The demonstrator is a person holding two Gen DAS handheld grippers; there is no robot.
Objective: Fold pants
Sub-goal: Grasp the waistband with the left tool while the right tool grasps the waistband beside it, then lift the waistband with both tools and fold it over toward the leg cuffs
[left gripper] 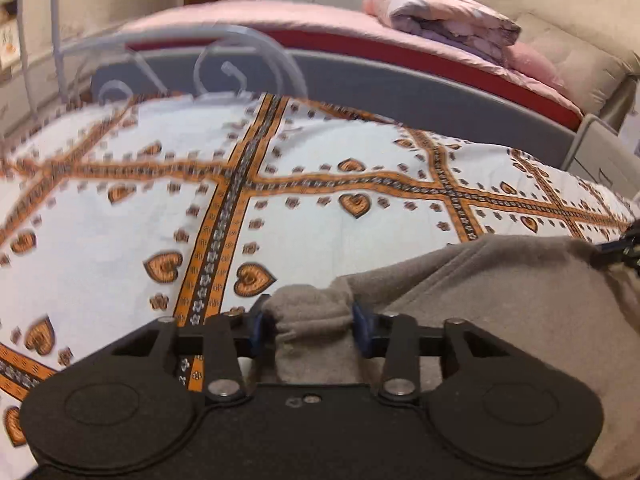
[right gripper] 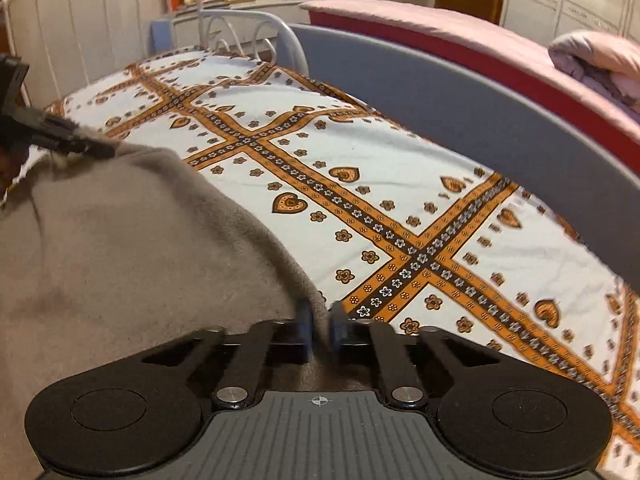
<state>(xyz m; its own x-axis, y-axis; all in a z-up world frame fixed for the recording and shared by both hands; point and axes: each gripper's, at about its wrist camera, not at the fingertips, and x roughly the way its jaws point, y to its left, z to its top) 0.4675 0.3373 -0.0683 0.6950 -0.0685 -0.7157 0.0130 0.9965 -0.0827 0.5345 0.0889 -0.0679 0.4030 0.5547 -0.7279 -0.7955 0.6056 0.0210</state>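
- Pants (left gripper: 500, 300) of grey-brown fleece lie on a bed, on a white bedsheet (left gripper: 320, 240) printed with orange-and-black bands, small flowers and hearts; the soft, matte cloth is rumpled, and its upper edge runs between the two grippers.
- In the left wrist view, the left gripper (left gripper: 314, 330) is clamped on a bunched hump of the pants, and its blue pads (left gripper: 362, 332) press the fleece from both sides.
- At the right edge of that view, the dark tip of the right gripper (left gripper: 618, 254) meets the same upper edge of the pants.
- In the right wrist view, the right gripper (right gripper: 320, 330) pinches a thin fold of the pants (right gripper: 120, 260) edge, the blue pads nearly touching through the cloth; the left gripper (right gripper: 86, 148) shows at the left edge, gripping the far end of the edge.
- A white metal bedstead (right gripper: 240, 28) with curled scrollwork stands at the far end of the bedsheet.
- A smooth grey rail (right gripper: 440, 100) curves along the far side of the bed; beyond it lies a second bed with a pink cover (left gripper: 280, 20).
- On that pink cover sits a folded quilt (left gripper: 444, 16) in pink and lilac, puffy and creased.
- Nothing lies on the open bedsheet beside the pants.
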